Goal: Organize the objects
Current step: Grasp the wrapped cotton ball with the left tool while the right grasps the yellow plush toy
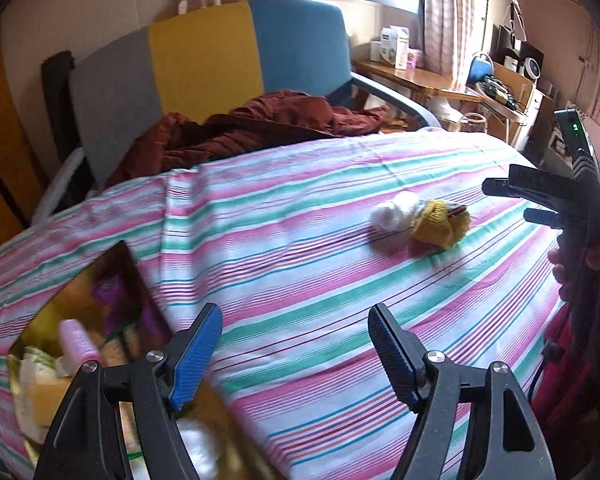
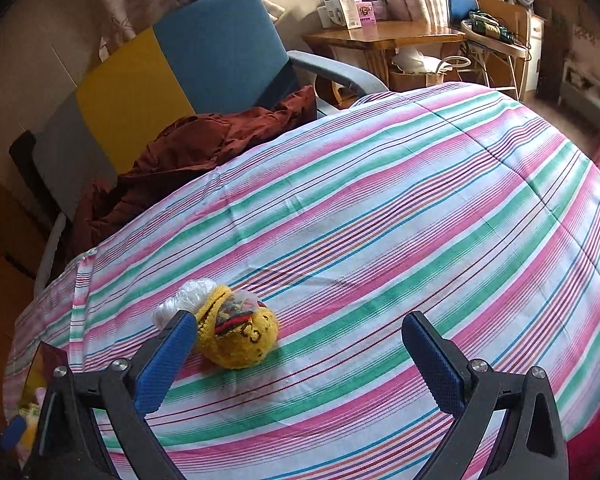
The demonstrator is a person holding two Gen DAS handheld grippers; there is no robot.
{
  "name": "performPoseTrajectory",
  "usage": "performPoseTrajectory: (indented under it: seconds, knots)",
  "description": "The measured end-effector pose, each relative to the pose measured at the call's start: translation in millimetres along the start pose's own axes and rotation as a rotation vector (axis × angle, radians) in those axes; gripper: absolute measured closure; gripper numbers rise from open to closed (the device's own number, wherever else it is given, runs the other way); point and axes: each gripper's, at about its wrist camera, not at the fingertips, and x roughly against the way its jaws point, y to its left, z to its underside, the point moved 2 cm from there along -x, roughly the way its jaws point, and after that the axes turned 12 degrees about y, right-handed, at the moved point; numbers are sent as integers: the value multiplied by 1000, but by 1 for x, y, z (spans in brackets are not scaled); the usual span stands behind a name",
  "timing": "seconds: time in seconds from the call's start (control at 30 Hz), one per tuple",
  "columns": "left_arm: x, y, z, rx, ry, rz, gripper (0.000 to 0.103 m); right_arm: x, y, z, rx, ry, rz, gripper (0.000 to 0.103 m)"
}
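the right gripper (image 2: 300, 344) is closing in on the yellow knitted pouch (image 2: 240, 336), jaws apart and empty, pouch just inside the left jaw; next it needs centring. the left gripper (image 1: 296, 340) is hanging open beside the box (image 1: 80, 320).

Bedsheet (image 2: 380, 208) pink-green-white striped; knit pouch (image 2: 240, 336) yellow; chair (image 1: 204, 60) grey-yellow-blue.

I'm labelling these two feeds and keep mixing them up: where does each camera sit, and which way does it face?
Left wrist: on the left gripper, looking down across the striped cloth to the box; the right gripper and hand show.
Right wrist: on the right gripper, jaws open, over the yellow pouch.
Shared: cloth, pouch, white bag, chair.
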Motion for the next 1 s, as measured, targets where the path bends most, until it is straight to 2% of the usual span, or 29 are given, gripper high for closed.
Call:
performPoseTrajectory:
  seconds: [0.2,0.37,0.53,0.87,0.97,1.0]
  knots:
    - [-30,-21,-21,12,64,79,27,-2,-8,-1,-35,16,-18,0]
    - [-57,-41,-41,-19,105,122,27,1,-18,-2,-87,10,-44,0]
    - [-77,-49,-69,-32,99,110,29,-1,-27,-4,-137,25,-79,0]
    - [-120,-98,-122,-205,107,119,36,-9,-27,-2,-144,71,-109,0]
    - [-142,-104,-130,-218,154,130,46,-10,-27,-2,-144,77,-109,0]
    - [-150,-105,-131,-213,176,148,54,-11,-27,-2,-142,80,-109,0]
